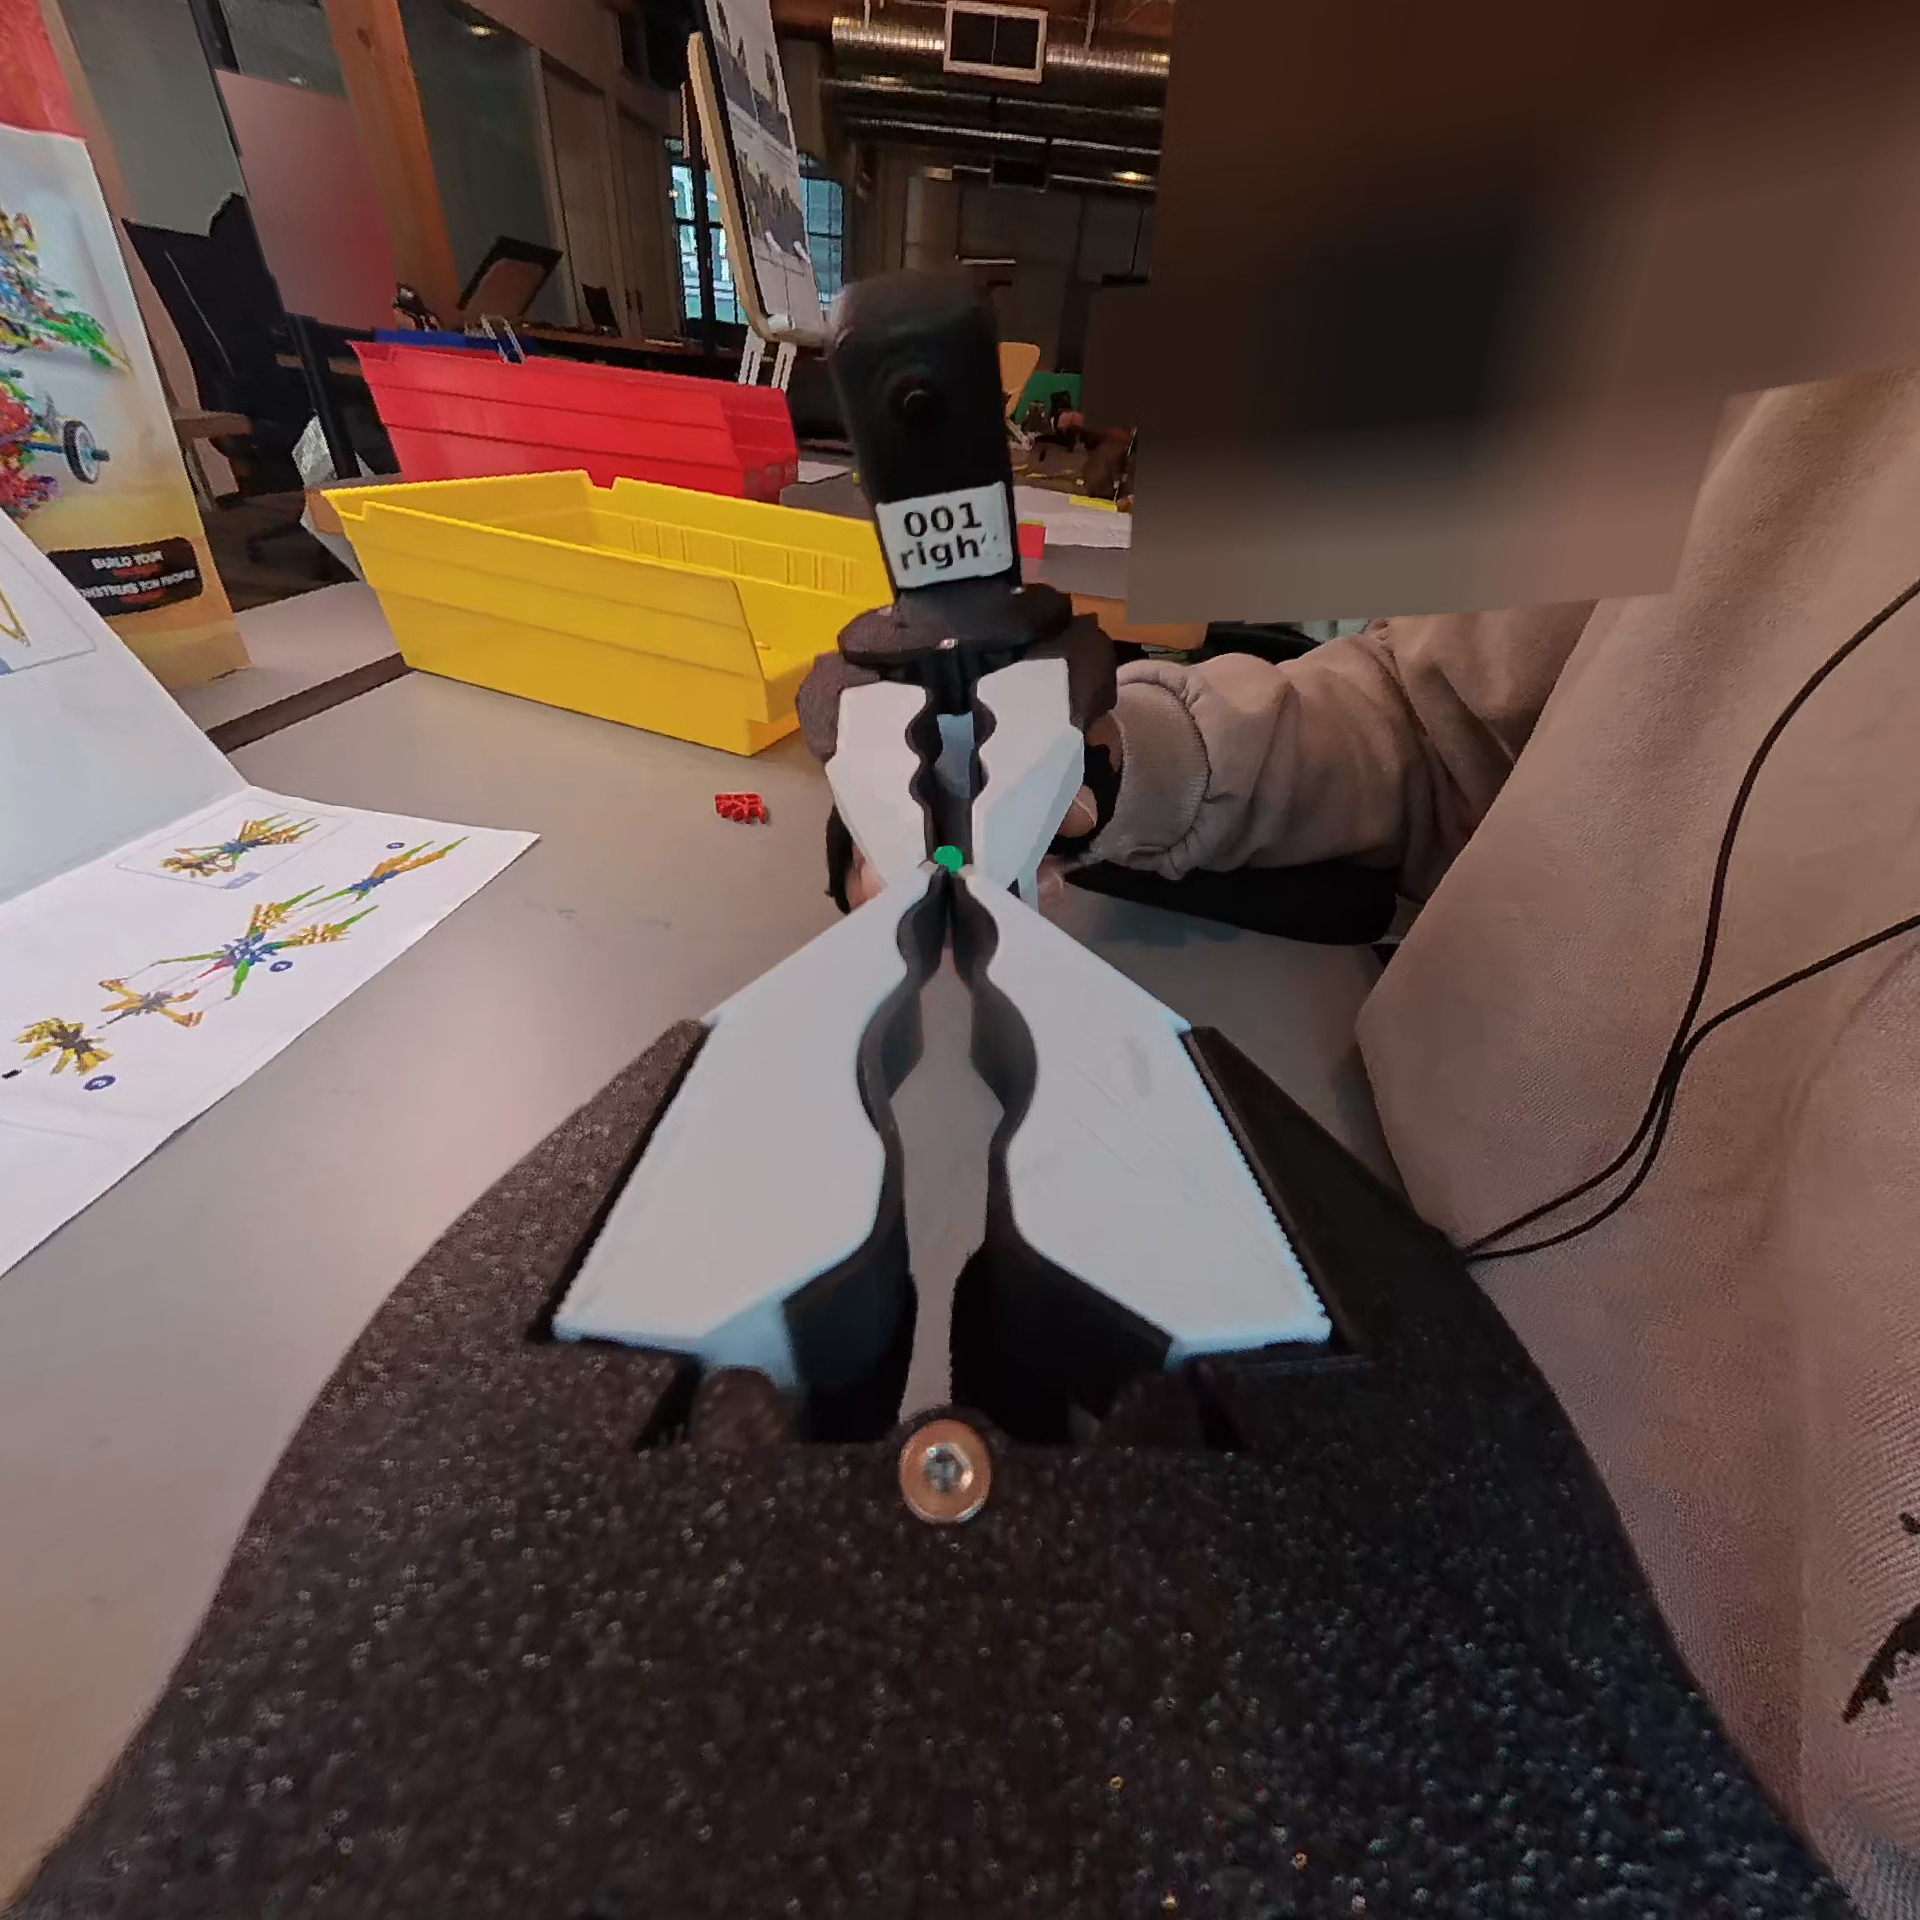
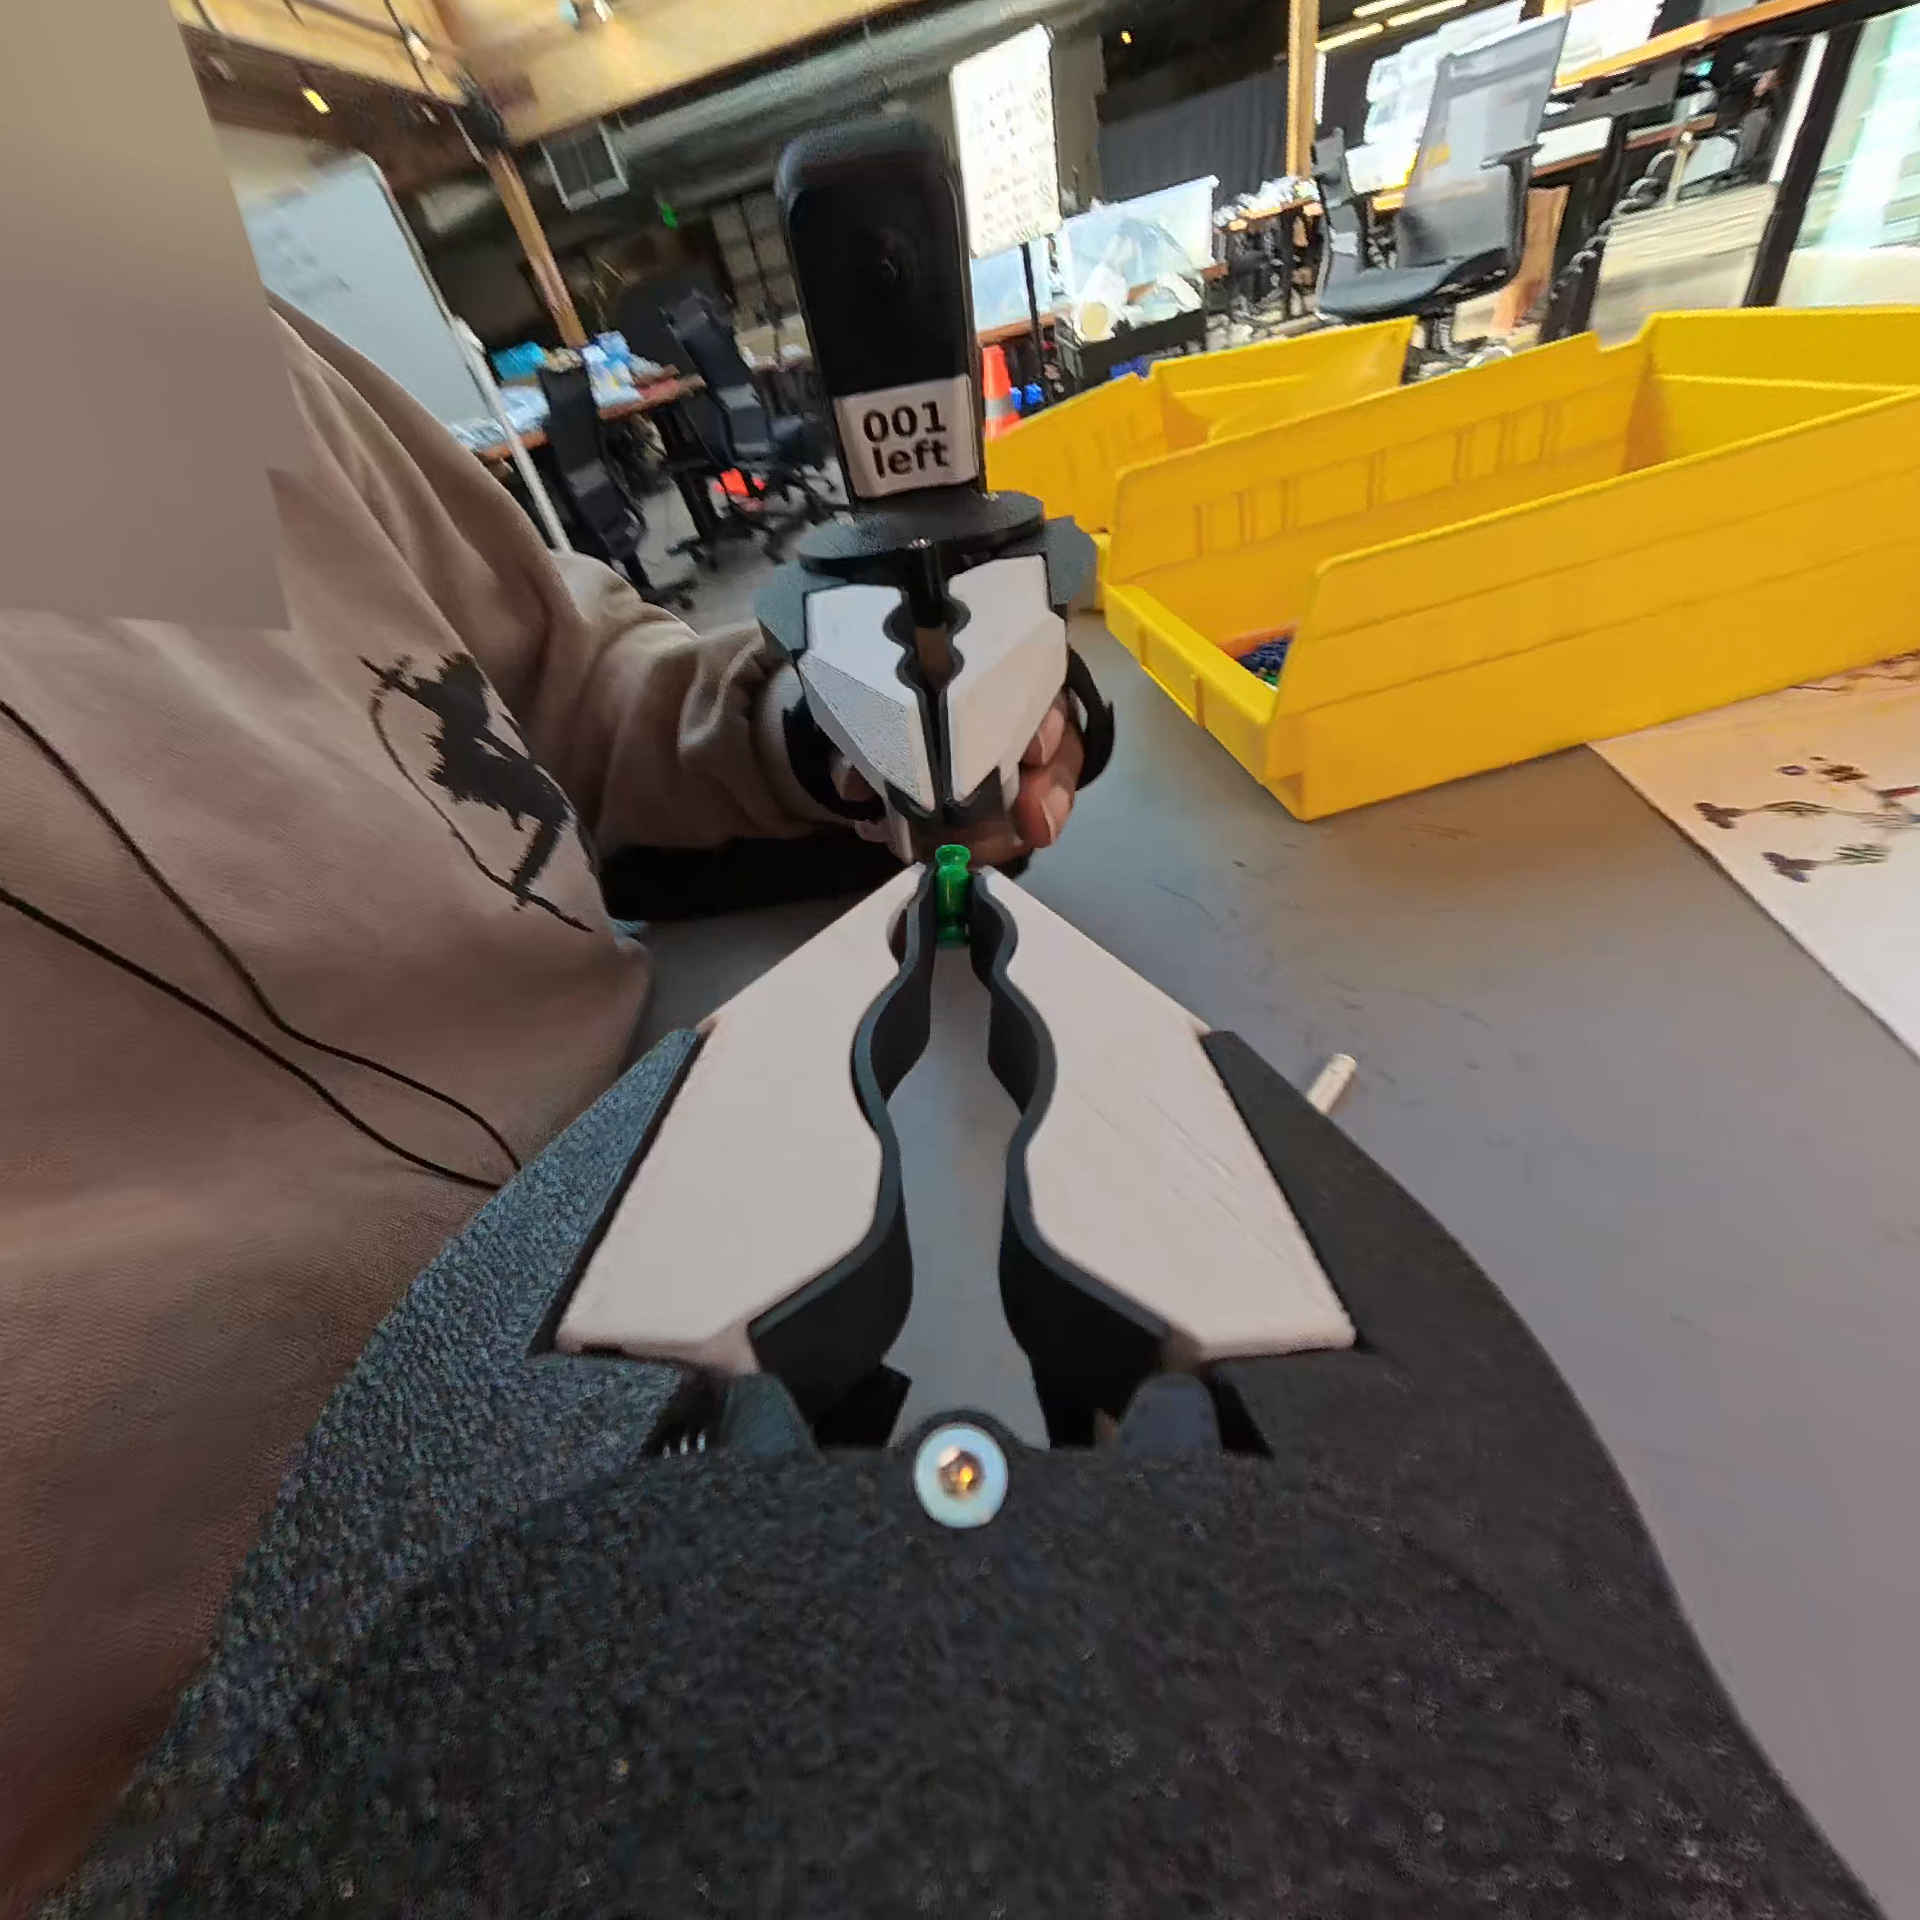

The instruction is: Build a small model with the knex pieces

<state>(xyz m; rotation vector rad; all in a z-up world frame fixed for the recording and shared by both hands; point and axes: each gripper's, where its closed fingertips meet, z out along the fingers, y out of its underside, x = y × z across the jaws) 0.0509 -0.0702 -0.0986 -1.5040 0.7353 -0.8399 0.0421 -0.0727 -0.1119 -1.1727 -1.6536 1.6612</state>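
- Green plastic: a small green peg (image 2: 951, 896) sits upright between the tips of the right gripper (image 2: 951, 904), whose white fingers (image 2: 1132, 1153) are pressed in on it; the peg's flared head stands just clear of the tips.
- In the left wrist view the same peg (image 1: 947, 858) shows only as a green dot, just past the tips of the left gripper (image 1: 943, 878).
- The left gripper's fingers (image 1: 758, 1153) are drawn together at the tips; whether they also touch the peg cannot be told from either view.
- The two grippers face each other tip to tip, with the peg at the meeting point, above a grey table (image 1: 436, 1122).
- Each gripper carries an upright black camera (image 2: 883, 301) with a white label, and each is held by a hand (image 2: 1044, 790) coming out of a beige sleeve (image 1: 1278, 748).
- Beyond the peg in the left wrist view, a small red piece (image 1: 742, 806) lies on the table; farther off stands a yellow bin (image 1: 613, 603), and behind that a red bin (image 1: 582, 426).
- Left of the peg in that view lies a white instruction sheet (image 1: 208, 977) with coloured model drawings, and a printed box (image 1: 83, 416) stands behind it.
- Right of the peg in the right wrist view, a short white rod (image 2: 1330, 1081) lies on the table; yellow bins (image 2: 1507, 582) stand beyond it, the nearest holding small blue pieces (image 2: 1262, 657).
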